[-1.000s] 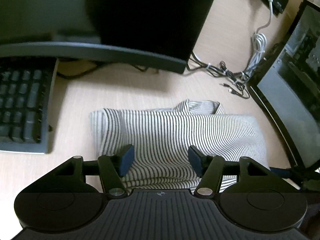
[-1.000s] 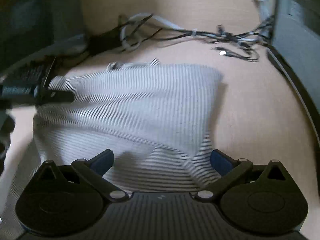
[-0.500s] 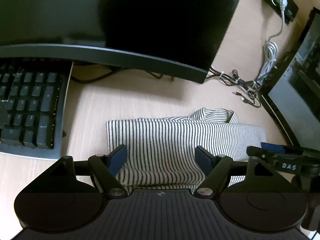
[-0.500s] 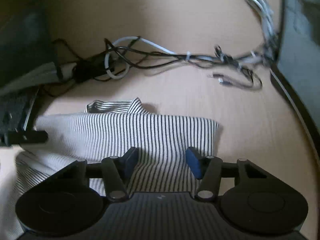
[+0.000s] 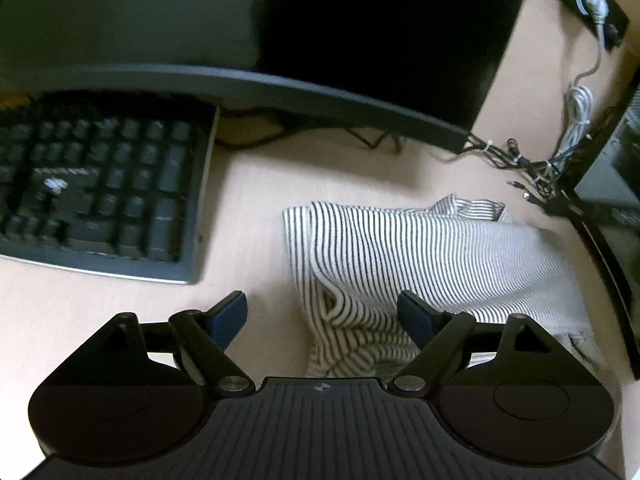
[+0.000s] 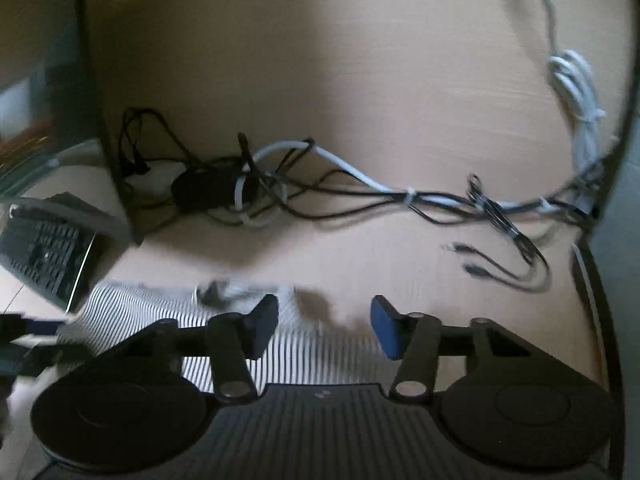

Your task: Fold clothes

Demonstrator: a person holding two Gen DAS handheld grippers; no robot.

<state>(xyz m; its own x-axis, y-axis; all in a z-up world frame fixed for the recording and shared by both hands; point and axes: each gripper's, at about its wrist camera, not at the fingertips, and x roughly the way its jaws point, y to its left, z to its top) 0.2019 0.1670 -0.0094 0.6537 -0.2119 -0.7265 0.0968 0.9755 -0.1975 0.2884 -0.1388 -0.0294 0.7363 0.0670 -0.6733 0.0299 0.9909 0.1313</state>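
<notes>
The striped garment [image 5: 420, 248] lies folded on the worktop [image 5: 248, 200], right of the keyboard [image 5: 100, 188] and below the monitor [image 5: 240, 40]. The left gripper [image 5: 322, 318] hangs spread over its left edge; the right gripper [image 6: 324, 324] is also spread, gripping nothing, near the cables [image 6: 360, 196].

left tongs [image 5: 322, 318] open over striped shirt [image 5: 420, 256] | keyboard [image 5: 100, 188] left | monitor [image 5: 280, 40] behind

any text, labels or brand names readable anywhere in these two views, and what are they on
None can be read.
Keyboard: key legends are blurred, one key shows only a pale smudge.
Left gripper: a small round emblem on its body, no letters.
Right gripper: a faint mark on its body, too small to read.
</notes>
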